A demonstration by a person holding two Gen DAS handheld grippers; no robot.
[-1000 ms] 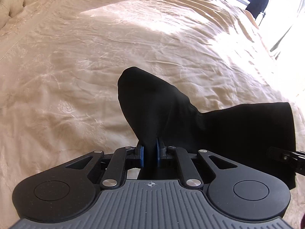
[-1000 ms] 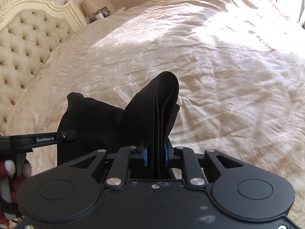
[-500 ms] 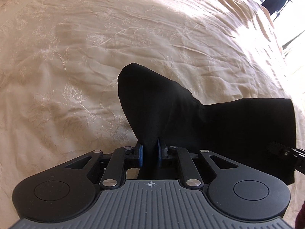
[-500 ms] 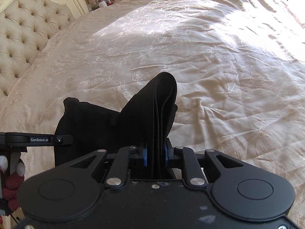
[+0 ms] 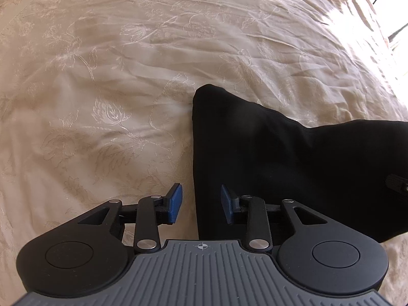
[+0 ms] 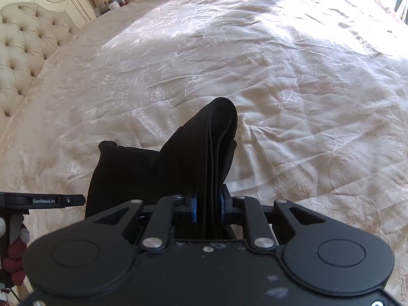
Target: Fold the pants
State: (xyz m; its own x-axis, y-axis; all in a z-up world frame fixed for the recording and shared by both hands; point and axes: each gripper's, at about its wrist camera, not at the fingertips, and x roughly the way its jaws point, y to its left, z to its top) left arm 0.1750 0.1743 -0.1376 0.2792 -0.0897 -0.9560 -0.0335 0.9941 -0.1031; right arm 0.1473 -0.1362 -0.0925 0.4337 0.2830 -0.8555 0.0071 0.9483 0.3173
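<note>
Left gripper (image 5: pixel 201 205) points steeply down, jaws just opening astride pants (image 5: pixel 267 158) edge; right gripper (image 6: pixel 208 207) clamps stacked folds.

The pants (image 5: pixel 280 165) are matt black cloth. The bedspread (image 5: pixel 127 76) is creased cream fabric with a glossy sheen (embroidered flowers). The headboard (image 6: pixel 23 40) is tufted upholstery.

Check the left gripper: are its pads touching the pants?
Apart. The left wrist view shows the left gripper with jaws that have just been opening; bedspread shows between the left pad and the pants edge, and the right pad stands clear.
</note>
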